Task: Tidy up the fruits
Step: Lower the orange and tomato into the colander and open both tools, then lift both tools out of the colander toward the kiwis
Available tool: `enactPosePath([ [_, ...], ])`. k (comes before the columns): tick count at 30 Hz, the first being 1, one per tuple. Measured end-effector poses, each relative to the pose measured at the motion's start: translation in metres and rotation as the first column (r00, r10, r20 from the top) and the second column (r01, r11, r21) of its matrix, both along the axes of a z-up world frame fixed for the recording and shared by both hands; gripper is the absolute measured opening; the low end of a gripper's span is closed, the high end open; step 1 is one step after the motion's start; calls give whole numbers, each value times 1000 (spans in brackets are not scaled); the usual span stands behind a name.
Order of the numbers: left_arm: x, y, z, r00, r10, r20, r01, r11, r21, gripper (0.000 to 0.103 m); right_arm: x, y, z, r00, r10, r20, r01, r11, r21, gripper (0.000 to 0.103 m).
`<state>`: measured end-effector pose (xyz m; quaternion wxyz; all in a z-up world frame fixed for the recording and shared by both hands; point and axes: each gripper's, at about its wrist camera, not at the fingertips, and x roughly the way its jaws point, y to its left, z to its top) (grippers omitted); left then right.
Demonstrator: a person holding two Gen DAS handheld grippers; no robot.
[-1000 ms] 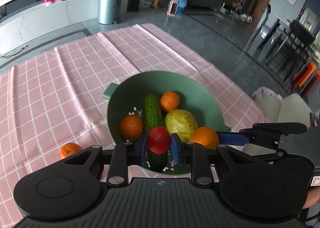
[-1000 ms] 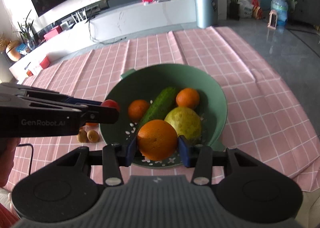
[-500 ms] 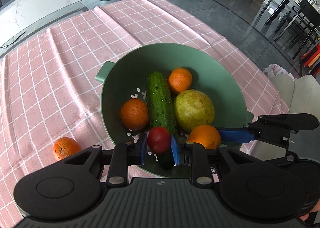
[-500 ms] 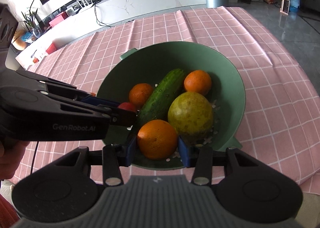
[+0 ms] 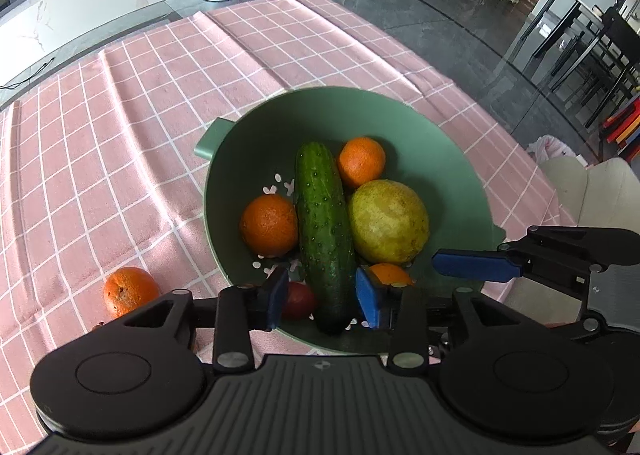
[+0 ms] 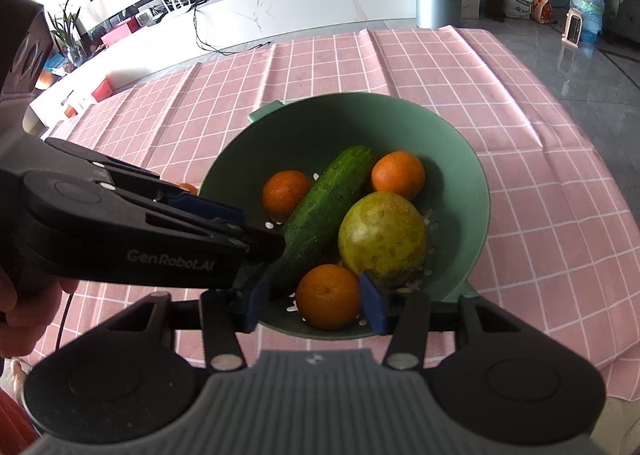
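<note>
Left wrist view: the left gripper point(image 5: 322, 297) has just been opening; its jaws stand apart, gripping nothing, with a red tomato point(image 5: 298, 300) lying loose in the green colander point(image 5: 460, 175) beside the cucumber point(image 5: 324, 223). Right gripper point(image 6: 316, 301), also just opening, stands clear around an orange point(image 6: 328, 296) in the colander.

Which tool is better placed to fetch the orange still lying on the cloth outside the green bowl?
Left. The loose orange lies beside the left tool, whose jaws have just opened, dropping the red fruit into the bowl. The right tool sits farther off.
</note>
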<state>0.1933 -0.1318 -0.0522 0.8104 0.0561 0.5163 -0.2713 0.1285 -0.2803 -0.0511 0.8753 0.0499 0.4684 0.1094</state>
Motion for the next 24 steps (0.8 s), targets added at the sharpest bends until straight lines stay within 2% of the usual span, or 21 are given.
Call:
enactPosePath([
  [8,-17,19,28,996,46,72,-43,998,-41,48,-19,6,25,994,-27,105,28,1000,-7,52],
  [16,-40,52,53,986,80,149,-76,997,-32,51,-42,29,41,976,-41,214,30,998,56,52],
  [24,-57,87,53,976,91,196,-92,996,-4,51,-58,62,36,970,-66,235,36,991,126,52],
])
